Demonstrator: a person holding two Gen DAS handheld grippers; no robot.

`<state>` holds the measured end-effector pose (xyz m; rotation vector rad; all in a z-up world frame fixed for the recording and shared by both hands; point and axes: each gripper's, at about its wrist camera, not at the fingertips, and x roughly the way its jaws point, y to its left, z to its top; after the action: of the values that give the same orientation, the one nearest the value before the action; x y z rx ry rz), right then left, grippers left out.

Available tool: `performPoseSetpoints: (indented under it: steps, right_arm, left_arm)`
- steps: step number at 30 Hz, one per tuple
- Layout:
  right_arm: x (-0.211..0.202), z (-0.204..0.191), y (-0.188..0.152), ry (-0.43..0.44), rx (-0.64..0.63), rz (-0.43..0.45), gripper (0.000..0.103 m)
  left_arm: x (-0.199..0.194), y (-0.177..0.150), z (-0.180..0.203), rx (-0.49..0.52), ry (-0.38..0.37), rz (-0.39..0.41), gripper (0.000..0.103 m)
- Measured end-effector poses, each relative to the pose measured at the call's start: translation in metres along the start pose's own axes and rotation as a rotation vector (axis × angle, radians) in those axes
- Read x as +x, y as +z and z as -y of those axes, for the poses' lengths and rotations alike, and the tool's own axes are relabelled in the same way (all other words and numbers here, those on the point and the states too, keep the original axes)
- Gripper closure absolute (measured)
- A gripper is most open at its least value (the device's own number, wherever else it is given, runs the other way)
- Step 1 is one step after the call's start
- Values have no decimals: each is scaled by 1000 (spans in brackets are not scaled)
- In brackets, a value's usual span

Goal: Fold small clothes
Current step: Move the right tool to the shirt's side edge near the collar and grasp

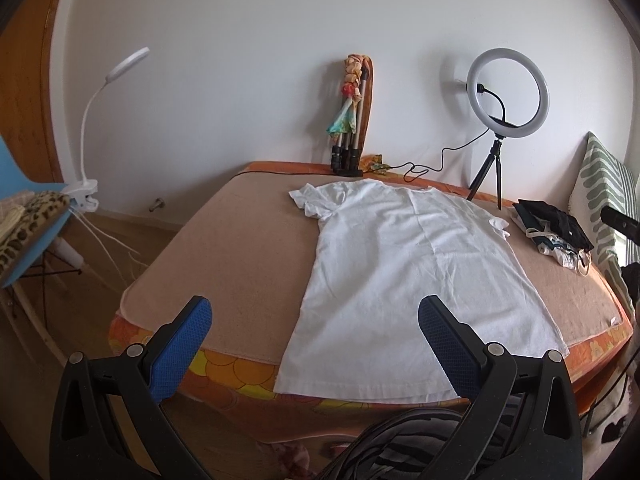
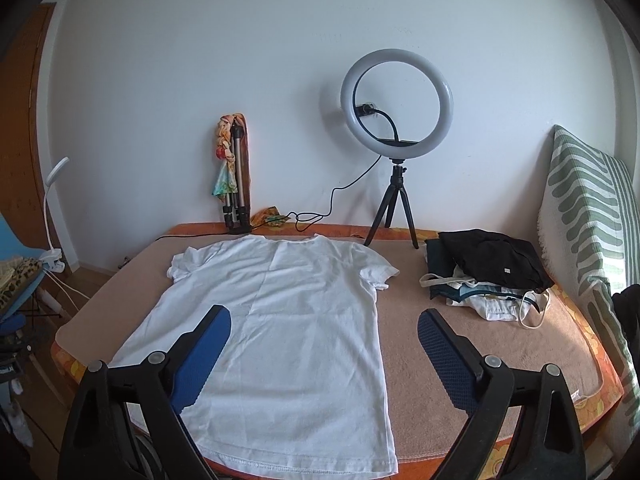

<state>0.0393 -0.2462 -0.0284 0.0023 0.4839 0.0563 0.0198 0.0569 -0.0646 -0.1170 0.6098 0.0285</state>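
White T-shirt [image 2: 276,320] spread flat beyond both spread-open grippers [image 1: 316,316] [image 2: 324,324], untouched, hem nearest, collar toward wall

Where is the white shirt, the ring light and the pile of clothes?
shirt [image 2: 280,320], right wrist view, middle of its back.
ring light [image 2: 348,92], right wrist view, left side of the ring.
pile of clothes [image 2: 492,260], right wrist view, black piece on top.

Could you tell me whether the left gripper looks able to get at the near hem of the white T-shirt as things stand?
Probably yes. The left gripper is open and empty, and the white T-shirt lies flat on the bed with its hem at the near edge, just ahead of the fingers. Nothing lies between them.
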Motion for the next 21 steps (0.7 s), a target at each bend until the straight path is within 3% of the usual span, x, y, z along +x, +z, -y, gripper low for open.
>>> performPoseSetpoints:
  steps: [2, 8, 11, 19, 21]
  right_arm:
    - [10, -11, 12, 40, -18, -3, 7]
    - [46, -55, 50, 106, -98, -8, 9]
    - [69, -76, 65, 161, -101, -47, 11]
    - [140, -133, 97, 313, -85, -179, 15]
    - [161, -149, 105, 343, -69, -216, 17]
  left_arm:
    - [9, -7, -10, -20, -4, -32, 1]
    - [39, -29, -31, -70, -54, -135, 20]
    - [55, -38, -36, -92, -83, -182, 34]
    - [86, -50, -42, -115, -141, -237, 49]
    - [91, -52, -43, -123, -154, -250, 58]
